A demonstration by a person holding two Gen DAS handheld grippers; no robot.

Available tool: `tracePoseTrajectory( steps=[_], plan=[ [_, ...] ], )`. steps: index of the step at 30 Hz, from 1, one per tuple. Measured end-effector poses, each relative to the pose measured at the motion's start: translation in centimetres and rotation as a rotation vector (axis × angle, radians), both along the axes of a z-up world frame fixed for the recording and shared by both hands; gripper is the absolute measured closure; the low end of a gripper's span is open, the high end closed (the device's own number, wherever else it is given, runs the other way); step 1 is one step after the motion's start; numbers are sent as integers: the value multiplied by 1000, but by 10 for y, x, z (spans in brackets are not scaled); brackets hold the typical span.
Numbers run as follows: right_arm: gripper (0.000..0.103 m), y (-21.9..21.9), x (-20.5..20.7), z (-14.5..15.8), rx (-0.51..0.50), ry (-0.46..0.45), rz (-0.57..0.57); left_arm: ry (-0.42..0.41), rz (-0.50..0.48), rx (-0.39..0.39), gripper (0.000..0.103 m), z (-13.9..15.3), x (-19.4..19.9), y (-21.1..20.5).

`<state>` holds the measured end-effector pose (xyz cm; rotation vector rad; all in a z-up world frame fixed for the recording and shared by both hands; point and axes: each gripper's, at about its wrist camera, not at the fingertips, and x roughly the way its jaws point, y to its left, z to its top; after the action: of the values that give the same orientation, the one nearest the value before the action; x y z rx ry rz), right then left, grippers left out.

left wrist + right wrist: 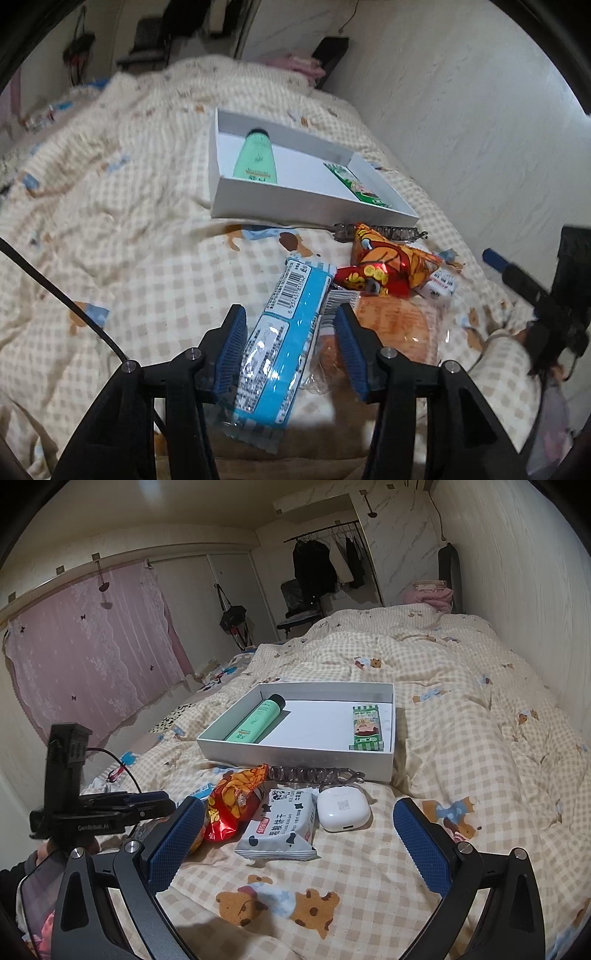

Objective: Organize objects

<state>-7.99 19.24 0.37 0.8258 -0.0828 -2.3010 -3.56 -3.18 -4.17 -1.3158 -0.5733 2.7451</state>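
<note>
Snacks and small items lie in a heap on a checked quilt [461, 738] with bear prints, which covers the whole bed. Beyond the heap sits a shallow white box [295, 751], open at the top. In it a green bottle [258, 720] lies along the left side, and a green packet [366, 728] lies against the right wall.

Just in front of the box a clear chain-link clip [314, 774] stretches across the quilt. Near it sits an orange-and-red snack bag [232, 801], touching a white biscuit pack [282, 825] with black cow spots. A white earbud case [343, 809] rests just beside that pack on the right.

In the left wrist view a blue wrapper [280, 332] lies lengthwise between the blue pads of the left gripper [291, 347]. The pads stand apart from it on both sides, so it rests on the quilt rather than being clamped. Under its right edge is an orange round thing in clear wrap [399, 325], perhaps a bun; the blur makes this hard to say.

The right gripper [299, 845] hovers over the quilt with its jaws wide apart and nothing between them, the biscuit pack and earbud case just ahead. A phone [40, 897] shows at the lower left of that view.
</note>
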Motion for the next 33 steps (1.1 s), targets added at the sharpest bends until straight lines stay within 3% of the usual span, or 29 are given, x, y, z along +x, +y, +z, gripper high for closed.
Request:
tracePoseTrajectory(
  steps=[6, 9, 12, 15, 23, 27, 33],
  plan=[
    [0, 2, -4, -3, -7, -20, -3, -117, -216, -56, 49, 9, -35, 14],
    [0, 2, -5, -5, -8, -27, -3, -173, -258, -18, 49, 6, -52, 10],
    [0, 3, -5, -5, -10, -28, -3, -206, -271, -15, 68, 2, -61, 5],
    [0, 4, -6, -5, -13, -32, -3, -250, -284, -63, 69, -5, -65, 7],
    [0, 5, -7, -5, -19, -34, -3, -255, -333, -121, 69, -5, -62, 15],
    [0, 5, -8, -6, -20, -34, -3, -208, -333, -194, 72, 0, -55, 24],
    [0, 5, -9, -6, -22, -34, -4, -67, -220, -140, 72, 34, -45, 7]
  ],
)
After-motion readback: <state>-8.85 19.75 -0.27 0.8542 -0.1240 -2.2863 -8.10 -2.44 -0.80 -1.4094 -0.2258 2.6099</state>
